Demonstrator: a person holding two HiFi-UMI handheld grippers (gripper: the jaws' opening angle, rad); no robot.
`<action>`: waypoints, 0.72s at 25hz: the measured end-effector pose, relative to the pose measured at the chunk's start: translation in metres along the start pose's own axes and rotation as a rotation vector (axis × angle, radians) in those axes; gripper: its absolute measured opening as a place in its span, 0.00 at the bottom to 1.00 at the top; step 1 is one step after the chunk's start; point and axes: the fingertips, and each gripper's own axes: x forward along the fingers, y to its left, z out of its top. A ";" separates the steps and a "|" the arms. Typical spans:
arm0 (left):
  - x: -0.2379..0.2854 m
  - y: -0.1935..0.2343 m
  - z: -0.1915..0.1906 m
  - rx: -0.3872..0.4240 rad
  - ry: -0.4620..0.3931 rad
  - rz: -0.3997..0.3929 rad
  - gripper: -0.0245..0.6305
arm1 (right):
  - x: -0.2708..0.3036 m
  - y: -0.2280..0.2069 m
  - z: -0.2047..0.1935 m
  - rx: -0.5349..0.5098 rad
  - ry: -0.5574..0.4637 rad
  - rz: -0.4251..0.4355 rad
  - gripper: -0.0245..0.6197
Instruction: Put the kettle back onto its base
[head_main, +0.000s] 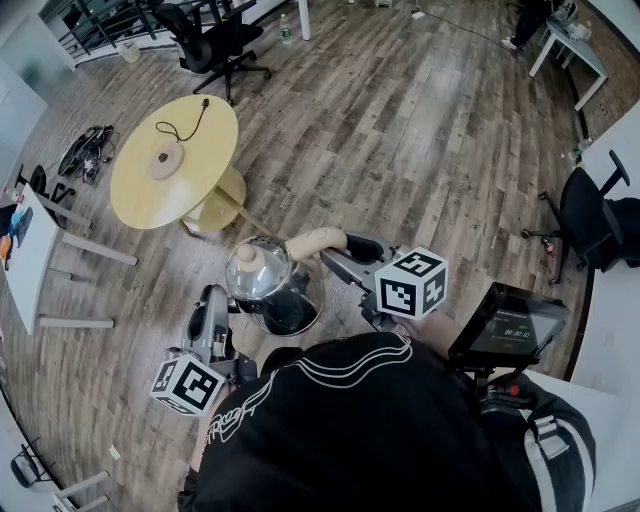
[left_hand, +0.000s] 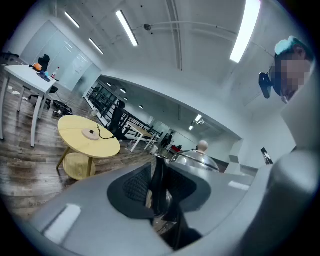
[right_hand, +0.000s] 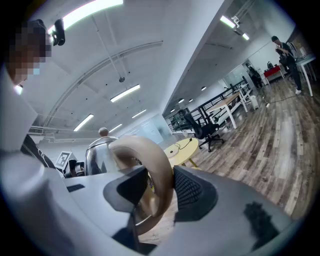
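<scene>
While my right gripper (right_hand: 161, 189) clamps the shiny steel kettle (head_main: 262, 276) by its curved beige handle (right_hand: 149, 154), it hangs midair. My left gripper (left_hand: 158, 189) pinches its dark edge.

Plank floor (head_main: 400, 120) runs through the room. A round yellow tabletop (head_main: 140, 195) stands at upper left, and a cable tangle (head_main: 85, 150) lies on the floor just left of it. A white desk (head_main: 30, 265) sits at the left edge, a second desk (head_main: 575, 45) at top right. A black chair (head_main: 215, 45) stands beyond the tabletop, a second chair (head_main: 590, 215) at right. A dark screen (head_main: 510, 325) shows lower right.
</scene>
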 end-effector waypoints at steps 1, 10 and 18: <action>0.000 0.001 -0.003 -0.003 0.001 0.002 0.16 | 0.000 -0.002 -0.002 -0.001 0.002 0.001 0.28; 0.025 0.052 0.006 -0.045 -0.004 0.011 0.16 | 0.056 -0.015 -0.002 -0.017 0.034 0.002 0.28; 0.073 0.149 0.074 -0.077 -0.014 0.018 0.16 | 0.179 -0.017 0.026 -0.020 0.073 -0.003 0.28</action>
